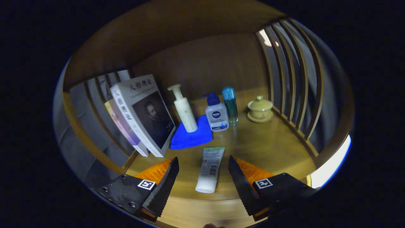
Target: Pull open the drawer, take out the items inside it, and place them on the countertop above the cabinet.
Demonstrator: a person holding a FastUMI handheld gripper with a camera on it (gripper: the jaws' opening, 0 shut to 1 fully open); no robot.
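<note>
**Fingers spread wide over the tube on the countertop**

Fingers [164, 183] are parted, nothing between their pads, and the gripper [204, 172] hangs just above the front edge of the wooden countertop [269, 148]. Right between the two fingers lies a tube [210, 169], flat on the wood, its white cap end pointing back at the gripper and its green-printed tail pointing away. Neither finger touches it; there is clear wood on either side.

Just beyond the tube's tail we have a blue cloth [191, 136], folded flat, and standing on its far corner a white pump bottle [185, 110], upright. Beside that, on the right edge of the cloth, a squat pump bottle with a blue top [216, 115], and close behind its shoulder a slim teal bottle [230, 106], also upright. Further right, well apart from the bottles, a pale lidded cup on a saucer [260, 109] sits near the slatted side rail [294, 82].

Over on the left, two books [142, 114] lean together against the other slatted rail, covers tilted toward the bottles, their lower corners near the left finger's tip. Behind everything, a plain wooden back panel [205, 63].

Drawer: I cannot tell where it is from here.
</note>
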